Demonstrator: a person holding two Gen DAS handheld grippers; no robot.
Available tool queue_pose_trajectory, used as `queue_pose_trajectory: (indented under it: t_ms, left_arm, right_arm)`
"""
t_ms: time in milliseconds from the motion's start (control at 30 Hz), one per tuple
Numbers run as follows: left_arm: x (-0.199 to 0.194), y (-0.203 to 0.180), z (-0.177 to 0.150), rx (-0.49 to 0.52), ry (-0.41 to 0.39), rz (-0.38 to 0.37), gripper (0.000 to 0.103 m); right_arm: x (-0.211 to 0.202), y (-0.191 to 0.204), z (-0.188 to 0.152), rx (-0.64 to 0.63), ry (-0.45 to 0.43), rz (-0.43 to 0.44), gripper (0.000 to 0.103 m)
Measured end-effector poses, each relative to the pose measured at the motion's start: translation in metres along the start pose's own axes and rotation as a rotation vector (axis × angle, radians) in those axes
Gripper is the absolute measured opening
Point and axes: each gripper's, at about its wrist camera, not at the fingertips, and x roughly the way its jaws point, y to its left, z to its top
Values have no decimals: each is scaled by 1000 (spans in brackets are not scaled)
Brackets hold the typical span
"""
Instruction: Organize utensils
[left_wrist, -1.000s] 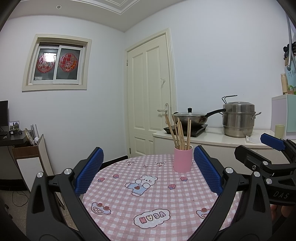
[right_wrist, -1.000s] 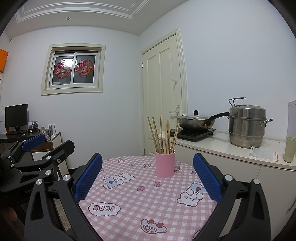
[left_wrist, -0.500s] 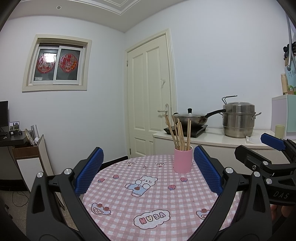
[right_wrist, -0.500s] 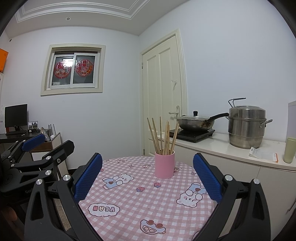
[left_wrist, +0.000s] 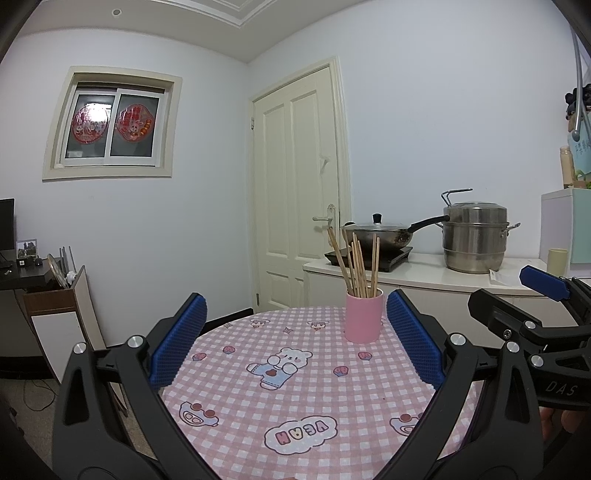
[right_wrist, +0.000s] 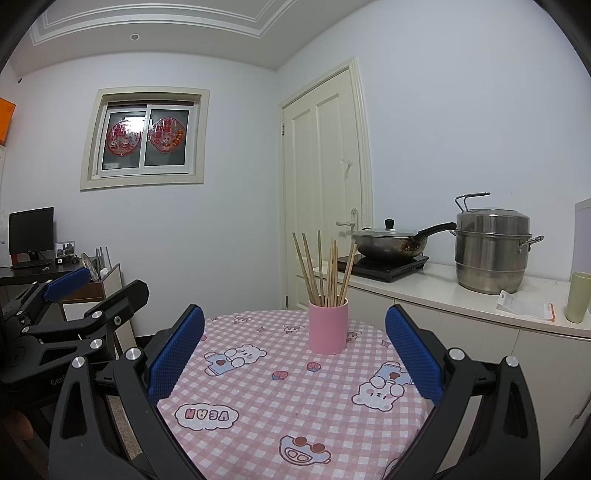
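Both tongs are held released above the near edge of the table (left_wrist: 236, 398), and nothing is gripped between the blue pads. The left gripper (left_wrist: 295, 339) is seen with its jaws spread wide, one pad at each side of the view. The right gripper (right_wrist: 295, 347) is spread equally wide. Each gripper is also visible at the edge of the other's view.

A pink cup (left_wrist: 364, 316) is placed upright on the far part of the table, on a pink checked cloth with bear prints. The chopsticks (left_wrist: 356, 264) are held in the cup, fanned out and leaning, with their upper ends well above the rim. The cup is located well apart from both grippers.

A counter (right_wrist: 443, 291) is located behind the table. A lidded pan (right_wrist: 391, 242) on a hob and a steel pot (right_wrist: 491, 251) are set on it. A green cup (right_wrist: 578, 297) is placed at its right end.
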Motion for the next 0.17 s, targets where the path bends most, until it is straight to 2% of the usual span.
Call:
queue_pose_trajectory:
  t_ms: [167]
  left_arm:
    - [0,1,0,3,-1,1,96]
  right_arm:
    - [-1,0,0,1,1,-1,95]
